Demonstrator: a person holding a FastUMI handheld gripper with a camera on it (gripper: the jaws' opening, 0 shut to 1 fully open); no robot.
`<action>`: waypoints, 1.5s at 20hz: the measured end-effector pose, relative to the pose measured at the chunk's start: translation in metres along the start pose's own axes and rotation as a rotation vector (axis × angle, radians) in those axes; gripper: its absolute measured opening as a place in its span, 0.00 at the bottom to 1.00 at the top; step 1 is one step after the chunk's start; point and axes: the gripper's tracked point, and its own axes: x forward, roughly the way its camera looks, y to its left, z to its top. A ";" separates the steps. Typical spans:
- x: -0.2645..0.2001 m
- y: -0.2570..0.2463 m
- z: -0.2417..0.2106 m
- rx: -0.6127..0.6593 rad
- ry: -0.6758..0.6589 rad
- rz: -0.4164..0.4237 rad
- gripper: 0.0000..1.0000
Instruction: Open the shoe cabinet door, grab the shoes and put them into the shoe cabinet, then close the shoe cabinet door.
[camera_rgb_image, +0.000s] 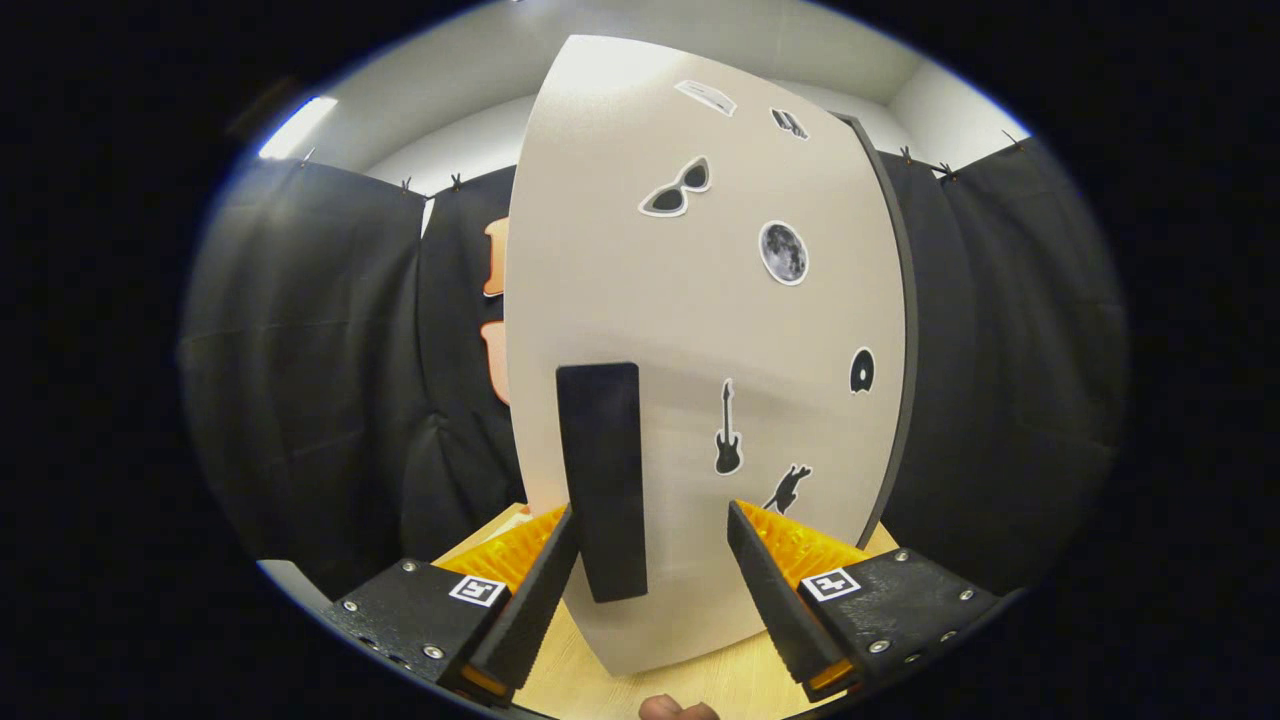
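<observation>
The shoe cabinet's pale beige door (700, 330) stands upright right in front of me, carrying several small black stickers. A black upright bar handle (603, 480) sits near the door's left edge. My gripper (650, 520) is open, its fingers spread wide just short of the door. The handle lies between the fingers, close beside the left finger (545, 590); the right finger (770, 590) is well apart from it. Neither finger presses on the handle. Along the door's right side a dark edge (905, 350) shows.
The cabinet stands on a light wooden surface (740, 680), seen below the door and between the fingers. Black cloth walls (300, 380) hang left and right behind the cabinet. A fingertip of a person (675, 708) peeks in at the very bottom.
</observation>
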 end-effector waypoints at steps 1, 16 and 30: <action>0.003 -0.003 0.001 -0.004 -0.006 -0.026 0.92; 0.074 0.019 0.007 0.064 0.001 -0.108 0.92; 0.119 0.032 0.014 0.035 -0.021 -0.183 0.92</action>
